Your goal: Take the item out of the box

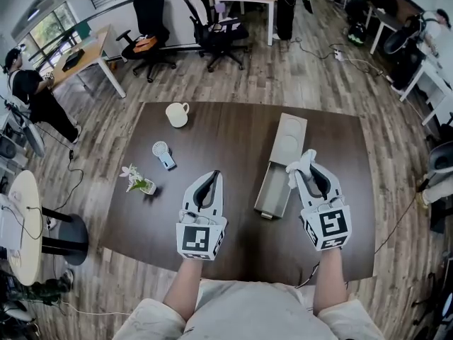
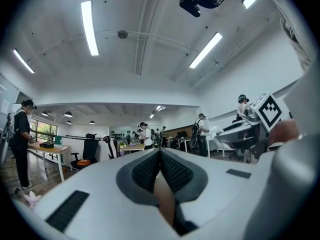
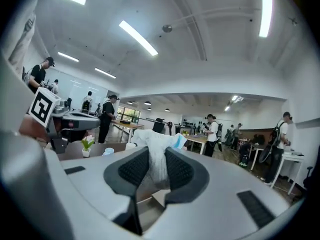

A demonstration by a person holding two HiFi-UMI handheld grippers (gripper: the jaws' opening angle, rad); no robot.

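A long open grey box (image 1: 272, 190) lies on the dark table (image 1: 233, 140), with its lid (image 1: 290, 137) at its far end. My right gripper (image 1: 304, 170) hovers over the box's right edge, shut on a crumpled white cloth-like item (image 1: 300, 163). In the right gripper view the white item (image 3: 156, 149), with a light blue bit at its top, sits pinched between the pads of that gripper (image 3: 154, 173). My left gripper (image 1: 214, 178) hangs left of the box, jaws closed together with nothing in them. The left gripper view shows those pads (image 2: 172, 170) pressed together.
A cream mug (image 1: 177, 114), a small blue-and-white fan (image 1: 163, 154) and a little potted flower (image 1: 139, 181) stand on the table's left part. Office chairs (image 1: 219, 34), desks and several people fill the room beyond. A round side table (image 1: 21, 225) stands at the left.
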